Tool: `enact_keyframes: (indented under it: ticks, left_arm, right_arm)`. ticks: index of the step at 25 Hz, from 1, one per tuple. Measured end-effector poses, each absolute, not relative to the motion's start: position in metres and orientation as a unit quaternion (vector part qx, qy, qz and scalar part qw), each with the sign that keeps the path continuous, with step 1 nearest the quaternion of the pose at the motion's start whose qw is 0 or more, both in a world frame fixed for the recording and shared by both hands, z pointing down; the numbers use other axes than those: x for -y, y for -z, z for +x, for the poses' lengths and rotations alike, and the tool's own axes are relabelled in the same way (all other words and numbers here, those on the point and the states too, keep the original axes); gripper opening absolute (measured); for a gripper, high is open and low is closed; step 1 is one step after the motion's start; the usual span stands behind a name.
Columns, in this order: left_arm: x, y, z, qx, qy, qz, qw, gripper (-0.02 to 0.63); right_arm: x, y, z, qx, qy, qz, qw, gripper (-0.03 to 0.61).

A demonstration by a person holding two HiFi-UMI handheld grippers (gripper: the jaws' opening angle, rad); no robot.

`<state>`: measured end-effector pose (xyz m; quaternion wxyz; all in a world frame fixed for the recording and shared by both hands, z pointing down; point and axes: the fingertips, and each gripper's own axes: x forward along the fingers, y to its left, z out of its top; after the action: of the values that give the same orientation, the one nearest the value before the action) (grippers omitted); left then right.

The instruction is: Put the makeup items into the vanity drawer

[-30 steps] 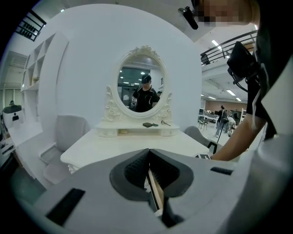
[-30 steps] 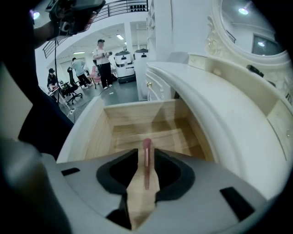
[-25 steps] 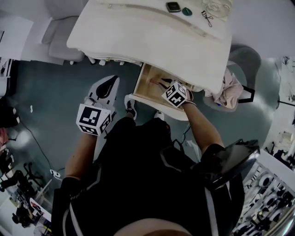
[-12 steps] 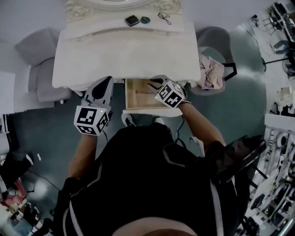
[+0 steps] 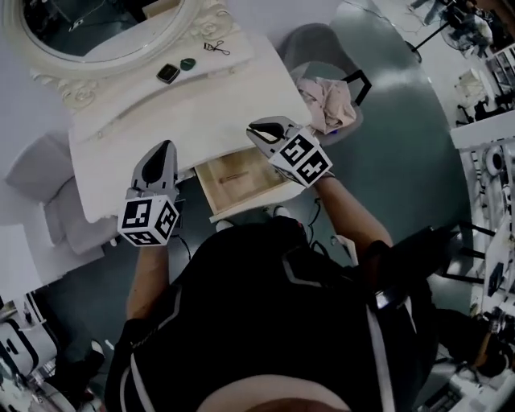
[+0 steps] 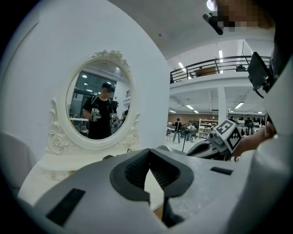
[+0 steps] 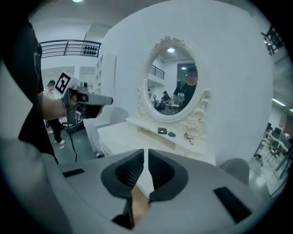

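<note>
Drawer (image 5: 229,191) is standing open under the front edge of the table (image 5: 161,113), with one thin reddish item (image 5: 235,176) lying inside; too small to tell what it is. Right tool (image 5: 264,129) is hovering over the drawer's right end, its jaws closing to a narrow slit with nothing between them. Left tool (image 5: 161,151) is hanging over the table's front edge, left of the drawer, clenched tip to tip and empty. Task items are sitting well back by the mirror (image 5: 96,24): one dark compact (image 5: 168,73), one small green piece (image 5: 187,63) just beside it, and one metal curler-like piece (image 5: 216,47) a bit further right. None is being held. Step in hand, as I'm judging it, is reaching for the next item. Doing it well probably means spreading the jaws again before reaching, travelling over the table rather than across the drawer front, and coming down square on the compact without nudging the green piece beside it. Then lift straight and lower onto a bare part of the drawer, away from the thin item. Curler is looking thin and likely to slip, so gripping its handle loops seems safer. Counts: two tools, one drawer, one mirror, three items on the table, one in the drawer.
</note>
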<state>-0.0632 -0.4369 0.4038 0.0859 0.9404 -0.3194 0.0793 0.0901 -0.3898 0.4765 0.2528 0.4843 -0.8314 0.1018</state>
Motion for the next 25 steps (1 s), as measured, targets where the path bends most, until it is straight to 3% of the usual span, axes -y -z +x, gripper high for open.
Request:
enact_keyframes:
  ticks: [13,25]
  left_arm:
    - [0.421,-0.347,-0.003,0.298,-0.045,0.952,0.057,0.005]
    - [0.412,-0.332,0.010,0.330,-0.036,0.942,0.052,0.005]
  right_arm:
    - [0.366,-0.350,0.162,0.796,-0.045,0.580,0.166,0.006]
    - [0.362,-0.323,0.196,0.785,-0.039,0.605,0.129,0.005]
